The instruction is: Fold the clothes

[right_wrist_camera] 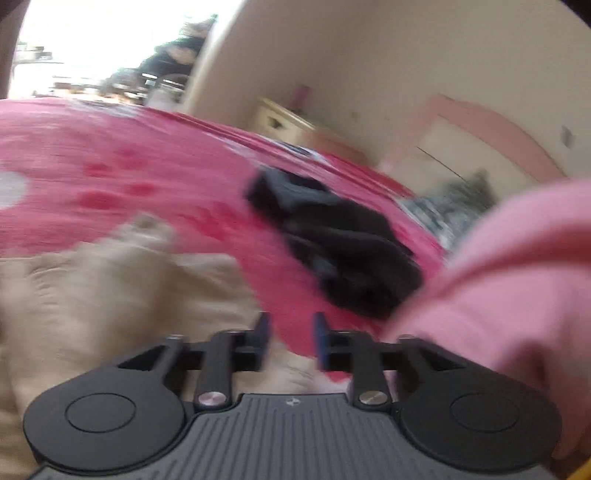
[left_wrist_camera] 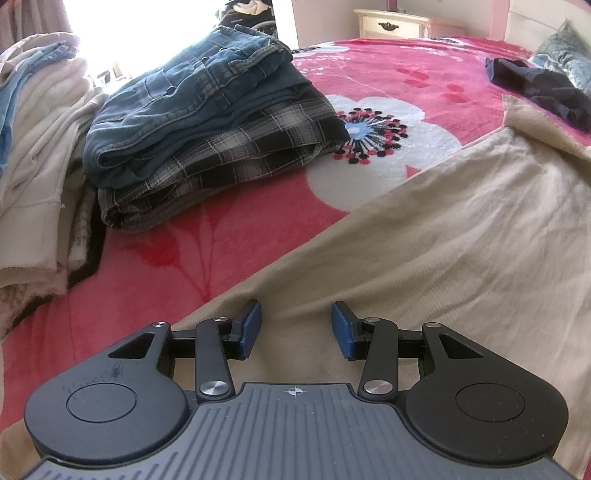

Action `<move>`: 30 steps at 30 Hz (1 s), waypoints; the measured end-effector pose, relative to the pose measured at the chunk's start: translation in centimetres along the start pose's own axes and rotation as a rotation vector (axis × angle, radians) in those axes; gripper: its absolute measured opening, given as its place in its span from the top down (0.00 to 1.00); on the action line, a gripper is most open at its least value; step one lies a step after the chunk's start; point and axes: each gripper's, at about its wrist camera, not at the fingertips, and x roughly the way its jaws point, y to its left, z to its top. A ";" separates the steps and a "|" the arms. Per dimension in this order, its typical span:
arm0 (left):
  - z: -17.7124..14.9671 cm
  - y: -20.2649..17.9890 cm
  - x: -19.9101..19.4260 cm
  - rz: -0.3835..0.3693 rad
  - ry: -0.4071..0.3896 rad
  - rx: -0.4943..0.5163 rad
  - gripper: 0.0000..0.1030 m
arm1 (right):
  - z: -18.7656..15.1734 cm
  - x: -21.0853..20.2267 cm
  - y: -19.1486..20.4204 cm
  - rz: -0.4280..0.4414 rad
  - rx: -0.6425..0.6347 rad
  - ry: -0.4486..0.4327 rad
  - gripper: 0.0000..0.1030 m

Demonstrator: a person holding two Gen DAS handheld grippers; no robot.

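Observation:
A beige garment (left_wrist_camera: 443,229) lies spread on the pink floral blanket (left_wrist_camera: 388,85). My left gripper (left_wrist_camera: 296,328) is open and empty, hovering over the garment's near edge. In the blurred right wrist view, my right gripper (right_wrist_camera: 290,341) is open and empty above the beige garment's (right_wrist_camera: 110,288) edge and the blanket (right_wrist_camera: 110,166). A dark garment (right_wrist_camera: 340,251) lies crumpled ahead of it and also shows at the far right in the left wrist view (left_wrist_camera: 535,85).
A folded stack of jeans and plaid clothes (left_wrist_camera: 207,122) sits at the left. A heap of cream clothes (left_wrist_camera: 40,147) lies further left. A pink cloth (right_wrist_camera: 517,266) is at the right. A nightstand (left_wrist_camera: 391,24) and pillow (left_wrist_camera: 565,55) stand behind.

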 end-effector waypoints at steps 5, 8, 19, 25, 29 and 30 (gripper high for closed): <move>0.1 -0.1 0.0 0.004 0.005 0.004 0.59 | -0.6 -4.3 1.3 0.187 -0.027 -0.157 0.61; 0.2 -0.2 0.1 0.006 0.006 0.005 0.59 | -0.5 -6.9 4.0 0.395 -0.153 -0.248 0.57; 0.2 -0.1 0.1 0.000 0.003 -0.005 0.59 | -0.4 -3.2 9.1 0.298 -0.280 -0.110 1.00; 0.1 0.0 0.2 -0.005 -0.003 -0.006 0.59 | -0.2 -1.0 1.2 -0.064 -0.083 -0.048 0.73; 0.1 -0.1 0.2 -0.003 -0.003 -0.003 0.59 | -0.8 -3.2 -0.6 -0.125 -0.051 -0.168 0.55; 0.1 -0.1 0.1 -0.002 -0.002 -0.002 0.59 | -0.8 -3.8 -0.8 -0.135 -0.040 -0.198 0.55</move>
